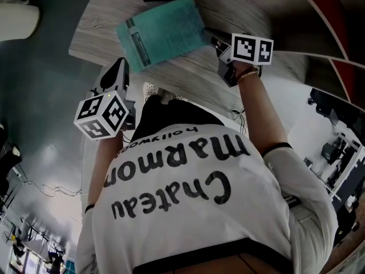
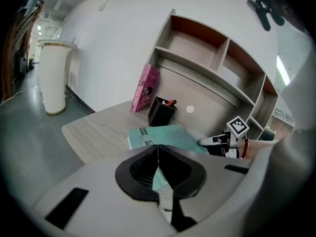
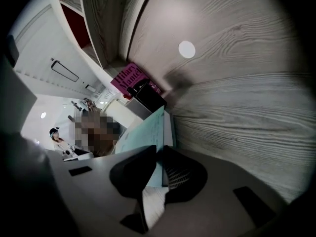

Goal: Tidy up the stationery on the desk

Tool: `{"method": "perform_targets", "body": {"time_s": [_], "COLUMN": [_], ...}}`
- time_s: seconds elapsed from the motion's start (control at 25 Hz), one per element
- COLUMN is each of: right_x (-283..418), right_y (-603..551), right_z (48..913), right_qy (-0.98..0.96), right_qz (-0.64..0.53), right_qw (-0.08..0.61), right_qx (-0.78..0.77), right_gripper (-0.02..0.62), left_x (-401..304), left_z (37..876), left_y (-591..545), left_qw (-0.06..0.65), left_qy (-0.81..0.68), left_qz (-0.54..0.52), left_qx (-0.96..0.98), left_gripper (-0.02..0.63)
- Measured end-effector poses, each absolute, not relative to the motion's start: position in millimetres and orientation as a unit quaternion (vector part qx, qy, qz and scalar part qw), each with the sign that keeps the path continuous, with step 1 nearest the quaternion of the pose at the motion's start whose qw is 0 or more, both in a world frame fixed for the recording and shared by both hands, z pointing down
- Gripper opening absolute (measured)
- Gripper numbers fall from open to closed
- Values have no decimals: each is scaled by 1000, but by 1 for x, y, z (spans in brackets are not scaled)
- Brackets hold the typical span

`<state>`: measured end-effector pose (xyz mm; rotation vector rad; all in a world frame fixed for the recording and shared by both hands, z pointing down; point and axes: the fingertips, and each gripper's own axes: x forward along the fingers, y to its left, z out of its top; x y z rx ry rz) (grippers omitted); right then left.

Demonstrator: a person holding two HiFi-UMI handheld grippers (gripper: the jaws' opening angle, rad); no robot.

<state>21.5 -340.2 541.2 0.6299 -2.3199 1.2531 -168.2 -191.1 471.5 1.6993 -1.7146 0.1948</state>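
Wood-grain table (image 1: 251, 7) backs onto a shelf unit (image 2: 212, 48). Right tongs (image 1: 209, 36) clamp one edge of the teal booklet (image 1: 162, 33), which lies on the table. Left tongs (image 1: 118, 68) are pressed together and empty, hovering at the table's front edge near the booklet. Behind it stand a black pen holder (image 2: 162, 111) and a pink book (image 2: 144, 89).

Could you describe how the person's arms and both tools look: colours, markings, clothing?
The left tool and right tool each have a pale grey body, black ribbed pads and a white cube with black square markers. The person wears a white T-shirt with black lettering and dark-edged short sleeves, plus a bracelet on the right wrist. No cables show.
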Motion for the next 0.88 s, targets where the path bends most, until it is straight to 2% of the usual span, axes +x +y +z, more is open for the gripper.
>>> {"method": "perform_targets", "body": {"time_s": [0.44,0.48,0.52,0.56,0.68,0.88], "right_x": [22,21,20,19,16,13], "right_y": [-340,-340,-339,-338,-335,-331], "right_z": [501,496,491,487,476,467], "right_qy": [-841,-840,-839,-839,-836,-830], "right_qz": [434,437,439,440,440,435], "right_qw": [201,196,192,190,190,198], "right_qx": [254,255,256,259,267,288], "right_gripper": [40,37,34,32,29,28], "left_x": [-138,-133,-127,-121,-103,-72], "left_z": [471,471,473,474,478,486], "left_y": [-201,-202,-202,-202,-202,-208], "left_qw": [336,333,333,333,320,236], "left_qy": [-631,-623,-613,-602,-578,-560], "left_qz": [75,80,85,90,114,205], "left_qx": [695,703,712,720,742,767], "left_gripper": [20,54,155,216,261,272]}}
